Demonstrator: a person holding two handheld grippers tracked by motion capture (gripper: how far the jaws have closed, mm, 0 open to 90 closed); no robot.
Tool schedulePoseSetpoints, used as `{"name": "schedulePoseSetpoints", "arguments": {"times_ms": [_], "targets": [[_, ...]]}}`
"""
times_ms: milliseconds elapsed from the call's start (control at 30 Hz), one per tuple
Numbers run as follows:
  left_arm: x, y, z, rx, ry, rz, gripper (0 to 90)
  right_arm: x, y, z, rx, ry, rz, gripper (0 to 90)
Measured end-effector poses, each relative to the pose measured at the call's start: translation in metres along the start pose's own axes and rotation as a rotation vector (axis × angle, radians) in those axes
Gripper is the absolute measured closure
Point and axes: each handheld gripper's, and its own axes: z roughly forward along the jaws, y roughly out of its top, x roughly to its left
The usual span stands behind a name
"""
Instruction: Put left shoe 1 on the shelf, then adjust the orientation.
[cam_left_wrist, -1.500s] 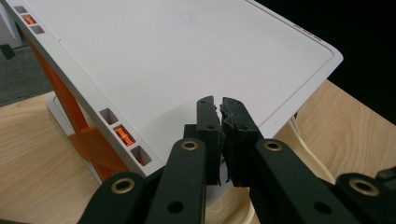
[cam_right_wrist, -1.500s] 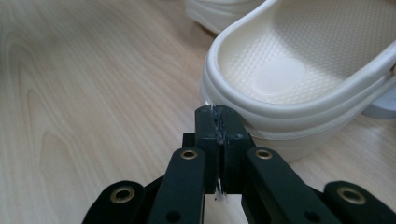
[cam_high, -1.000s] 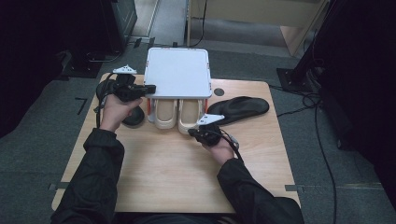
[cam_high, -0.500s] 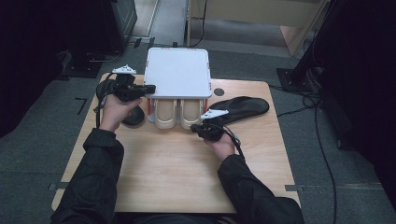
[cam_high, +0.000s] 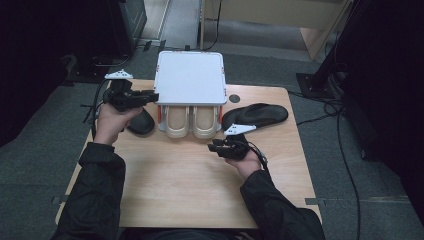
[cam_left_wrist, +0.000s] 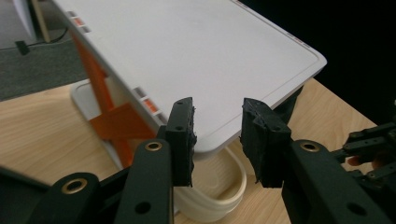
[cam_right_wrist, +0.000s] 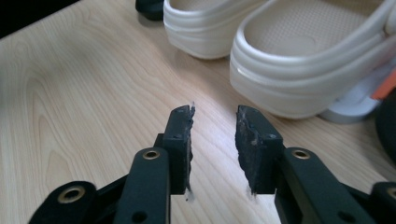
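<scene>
The pale wooden tabletop (cam_high: 175, 190) is evenly lit from above, while the surrounding grey floor and dark edges of the high view stay dim. The flat white plastic lid (cam_high: 190, 77) looks washed out. Both gripper views are sharp on the near black jaws but soften farther off, with soft shadows under the cream rubber clogs (cam_right_wrist: 299, 70).

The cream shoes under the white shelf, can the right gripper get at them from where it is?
Probably yes. The right gripper is open and empty, facing the cream shoes across bare table; their heels stick out from under the white shelf.
</scene>
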Motion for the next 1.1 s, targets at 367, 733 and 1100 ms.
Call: {"name": "schedulePoseSetpoints", "arguments": {"times_ms": [367, 733, 1100], "targets": [[0.025, -0.026, -0.026, -0.026, 0.081, -0.077, 63.2, -0.009, -0.004, -0.002, 0.002, -0.002, 0.000, 63.9], [0.051, -0.057, -0.005, 0.041, 0.146, -0.120, 60.7, -0.008, -0.003, -0.001, -0.007, -0.001, -0.015, 62.8], [0.063, -0.084, 0.030, 0.117, 0.139, -0.137, 63.7, -0.006, -0.005, 0.004, 0.015, 0.001, -0.018, 63.6]]}}
